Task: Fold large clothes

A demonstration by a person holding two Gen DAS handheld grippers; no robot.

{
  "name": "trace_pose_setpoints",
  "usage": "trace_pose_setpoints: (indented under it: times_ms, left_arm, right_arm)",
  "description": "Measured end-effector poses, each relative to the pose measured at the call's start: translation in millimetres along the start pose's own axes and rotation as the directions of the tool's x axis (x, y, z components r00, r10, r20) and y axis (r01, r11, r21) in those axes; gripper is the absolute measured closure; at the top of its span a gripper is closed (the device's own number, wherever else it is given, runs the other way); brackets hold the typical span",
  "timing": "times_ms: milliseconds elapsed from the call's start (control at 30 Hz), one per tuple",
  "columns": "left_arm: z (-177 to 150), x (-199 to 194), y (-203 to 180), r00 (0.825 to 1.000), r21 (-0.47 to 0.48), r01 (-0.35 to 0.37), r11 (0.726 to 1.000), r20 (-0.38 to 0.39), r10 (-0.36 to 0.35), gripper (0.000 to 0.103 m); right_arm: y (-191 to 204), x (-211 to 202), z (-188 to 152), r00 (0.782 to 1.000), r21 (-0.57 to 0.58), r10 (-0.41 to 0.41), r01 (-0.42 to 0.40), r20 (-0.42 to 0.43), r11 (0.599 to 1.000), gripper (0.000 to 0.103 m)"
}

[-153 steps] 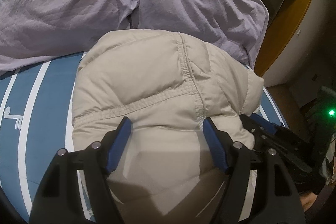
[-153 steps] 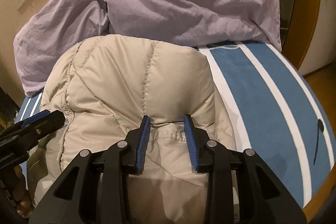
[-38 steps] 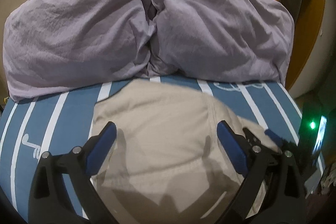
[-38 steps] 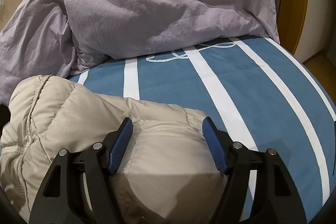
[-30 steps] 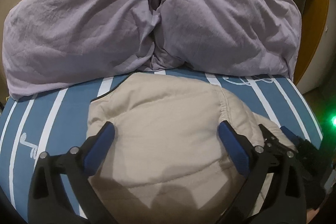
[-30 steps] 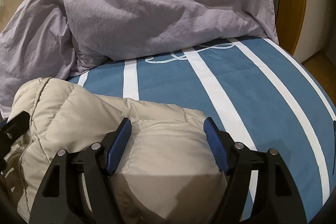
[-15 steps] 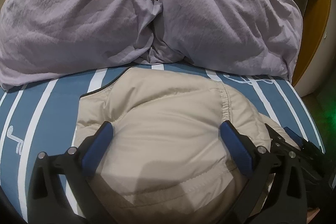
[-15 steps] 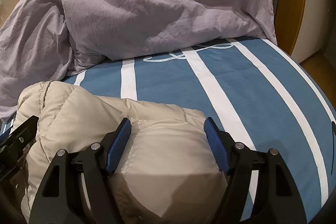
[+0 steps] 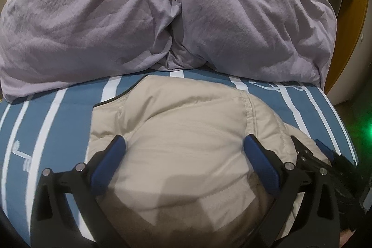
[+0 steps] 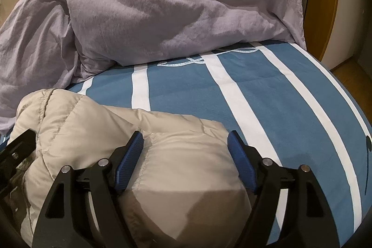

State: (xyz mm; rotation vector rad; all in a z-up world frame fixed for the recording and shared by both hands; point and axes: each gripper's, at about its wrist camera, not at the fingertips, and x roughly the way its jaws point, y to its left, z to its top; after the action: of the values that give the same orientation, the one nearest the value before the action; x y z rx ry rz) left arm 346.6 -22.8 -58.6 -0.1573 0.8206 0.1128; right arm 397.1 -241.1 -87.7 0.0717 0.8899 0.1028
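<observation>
Since five seconds ago the jacket [image 9: 186, 145] has gone from a tall bundle pinched in the right gripper [image 10: 186, 148] to a low folded heap on the bed [image 10: 267, 90]; both views have pulled back, and more striped cover shows. In the last second the right jaws have been opening a little further, with the jacket's near bulge between them; the blue pads [image 10: 239, 159] stand wide and do not press the cloth, so it is released. Left gripper [image 9: 183, 155] also spread wide over the jacket's top, pads clear of the fabric, nothing grasped. Jacket lies at the bed's near edge, toward the left side in the right wrist view, folded, its far edge near the duvet [image 9: 144, 15]. Duvet is bunched at the head of the bed. Right gripper's body shows at the right edge of the left wrist view, touching the jacket.
</observation>
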Motion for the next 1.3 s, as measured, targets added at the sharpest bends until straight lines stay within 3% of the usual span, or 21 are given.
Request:
trace_pose_setpoints:
  times_ms: [233,500,667,867,1000,1100,1300]
  left_arm:
    - [-12.9,-41.2,23.4,1.000,-0.041,0.007,0.999,-0.023,-0.007,0.002]
    - [-32.6,-74.3,66.3,0.998,-0.153,0.020,0.988,-0.058,-0.029,0.002]
    - [-43.0,-82.1,77.1,0.994,-0.193,0.045,0.980,-0.092,-0.064,0.002]
    - [-52.6,-73.2,82.5,0.981,-0.247,0.076,0.966,-0.154,-0.116,0.002]
    - [-54.8,-64.1,87.8,0.969,-0.303,0.117,0.946,-0.173,-0.175,0.002]
    - [-54.2,-57.0,90.6,0.960,-0.328,0.146,0.933,-0.180,-0.213,0.002]
    - [-51.6,-40.6,94.0,0.940,-0.373,0.204,0.905,-0.184,-0.287,0.002]
  right_arm:
    - [-14.8,-12.2,5.5,0.999,0.024,0.003,-0.001,-0.055,1.000,0.012]
    - [-43.8,-51.8,4.0,0.989,0.075,0.130,-0.124,-0.075,0.989,0.011]
    - [-65.9,-61.9,2.1,0.964,0.137,0.234,-0.216,-0.128,0.967,0.010]
    - [-85.1,-48.3,-10.1,0.894,0.259,0.384,-0.324,-0.230,0.910,0.009]
    - [-90.7,-32.7,-23.0,0.827,0.342,0.483,-0.383,-0.287,0.858,0.001]
    - [-95.4,-20.3,-29.7,0.778,0.409,0.542,-0.402,-0.319,0.819,0.001]
    - [-89.0,-9.7,-29.6,0.725,0.432,0.595,-0.439,-0.347,0.788,0.001]
